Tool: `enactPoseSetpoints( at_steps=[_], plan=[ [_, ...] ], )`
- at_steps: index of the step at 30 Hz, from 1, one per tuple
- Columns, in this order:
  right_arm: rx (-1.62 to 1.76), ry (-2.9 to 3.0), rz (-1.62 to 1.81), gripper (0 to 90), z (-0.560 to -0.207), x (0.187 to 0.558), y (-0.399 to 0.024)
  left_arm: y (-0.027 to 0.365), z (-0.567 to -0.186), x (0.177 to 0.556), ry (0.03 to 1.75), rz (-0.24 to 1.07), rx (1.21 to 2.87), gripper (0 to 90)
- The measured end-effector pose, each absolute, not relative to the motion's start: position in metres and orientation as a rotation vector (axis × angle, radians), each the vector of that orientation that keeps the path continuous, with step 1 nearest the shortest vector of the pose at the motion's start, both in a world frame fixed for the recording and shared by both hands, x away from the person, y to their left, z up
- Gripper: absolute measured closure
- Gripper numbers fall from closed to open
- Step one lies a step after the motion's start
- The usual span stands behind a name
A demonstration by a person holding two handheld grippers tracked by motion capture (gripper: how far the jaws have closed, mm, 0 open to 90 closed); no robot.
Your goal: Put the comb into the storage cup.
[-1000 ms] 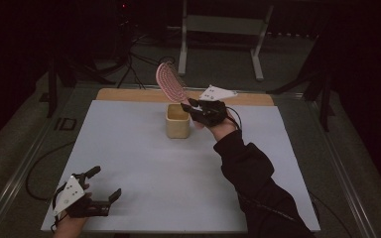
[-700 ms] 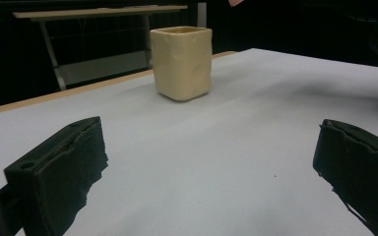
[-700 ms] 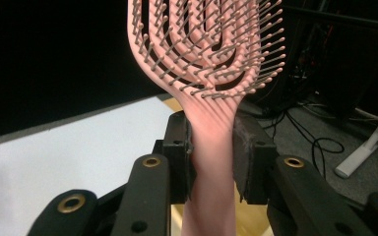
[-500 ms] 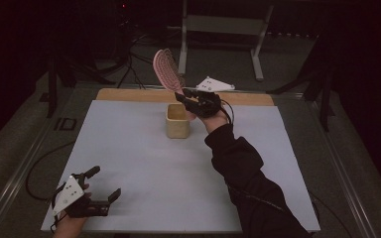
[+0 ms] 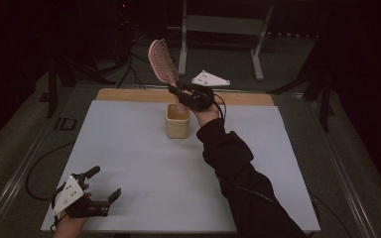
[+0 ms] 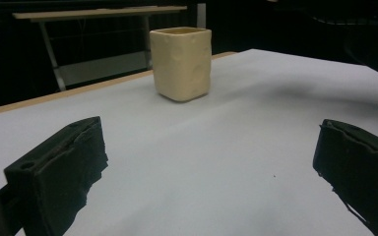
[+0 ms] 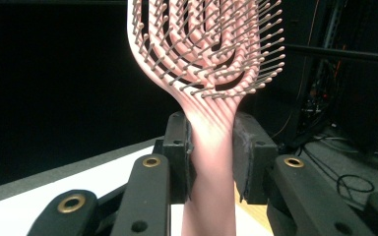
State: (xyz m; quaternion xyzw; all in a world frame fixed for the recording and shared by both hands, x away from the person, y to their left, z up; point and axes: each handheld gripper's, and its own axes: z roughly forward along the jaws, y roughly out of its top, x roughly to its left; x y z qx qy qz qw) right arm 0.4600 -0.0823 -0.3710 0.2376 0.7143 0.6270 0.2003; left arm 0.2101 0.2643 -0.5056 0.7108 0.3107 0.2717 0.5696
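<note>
A white table top is filling most of the high view, with a strip of bare wood running along its far edge and dark floor lying all round it. Beyond the far edge a grey metal frame is standing on the floor among loose cables.

A person's arm in a black sleeve is reaching in from the near right corner toward the far middle of the table. At the end of it the right gripper is holding a pink vented hairbrush by the handle; in the right gripper view the two black pads are pressing on either side of the handle just below the head, and the bristled head is pointing up and tilting away to the left in the high view.

Directly below that gripper a small cream square cup is standing upright on the white top, near the far edge. The brush is hanging above it, clear of its rim.

At the near left corner the left gripper is resting low over the table, its jaws standing wide apart with nothing between them. In the left gripper view the cream cup is sitting well ahead, between the two black jaws.
</note>
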Motion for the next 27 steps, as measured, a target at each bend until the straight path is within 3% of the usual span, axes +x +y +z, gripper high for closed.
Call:
enactPoseSetpoints(
  at_steps=[27],
  plan=[
    [0.566, 1.996, 1.845, 70.9, -0.423, 0.494, -0.085, 0.265, -0.507, 0.210, 0.731, 0.630, 1.670, 0.0]
  ],
)
